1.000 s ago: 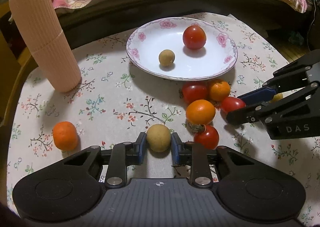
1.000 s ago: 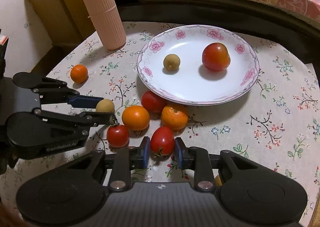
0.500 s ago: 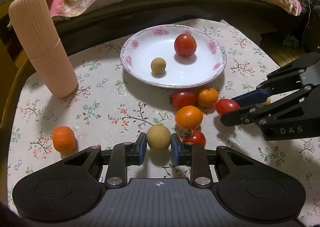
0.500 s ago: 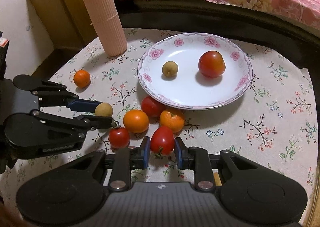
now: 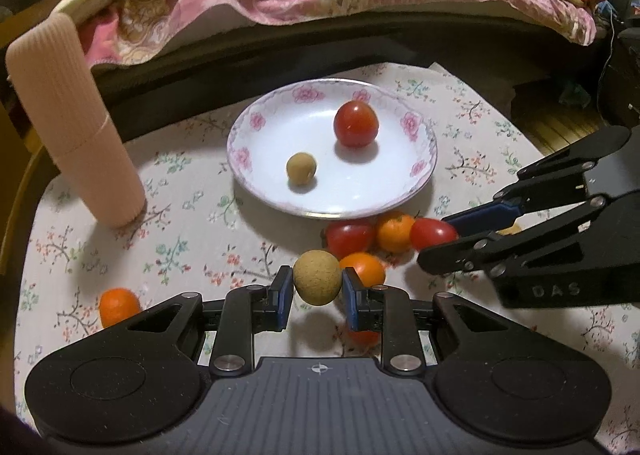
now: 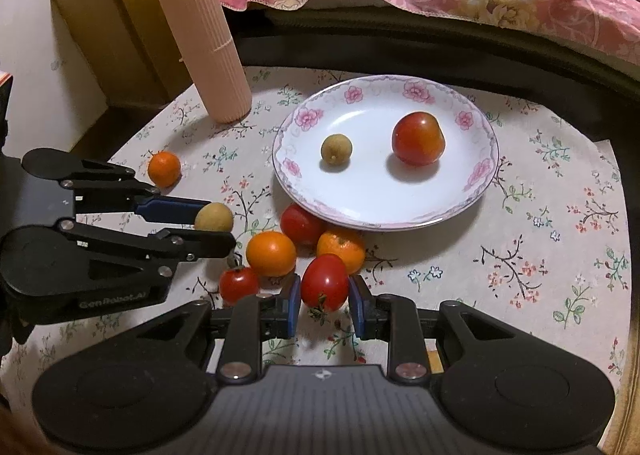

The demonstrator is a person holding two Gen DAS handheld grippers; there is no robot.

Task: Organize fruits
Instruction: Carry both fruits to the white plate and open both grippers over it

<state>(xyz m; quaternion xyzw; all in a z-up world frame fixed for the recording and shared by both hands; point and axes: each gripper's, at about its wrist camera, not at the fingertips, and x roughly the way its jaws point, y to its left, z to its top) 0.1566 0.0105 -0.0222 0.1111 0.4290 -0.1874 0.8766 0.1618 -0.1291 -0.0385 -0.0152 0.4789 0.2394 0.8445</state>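
On the desk, left: left tongs (image 5: 317,291) clenched on tan longan (image 5: 317,283), lifted for plating | centre: plate (image 6: 490,159) holds two fruits | right: right tongs (image 6: 324,301) clenched on red tomato (image 6: 325,282).

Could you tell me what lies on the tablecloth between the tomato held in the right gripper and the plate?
In the right wrist view, an orange and a red tomato lie between the held tomato and the plate.

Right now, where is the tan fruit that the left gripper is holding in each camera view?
Left wrist: tan fruit low centre, between the left gripper's fingers.
Right wrist: tan fruit at middle left, at that gripper's tips.
Shared landmark: the flowered plate beyond it.
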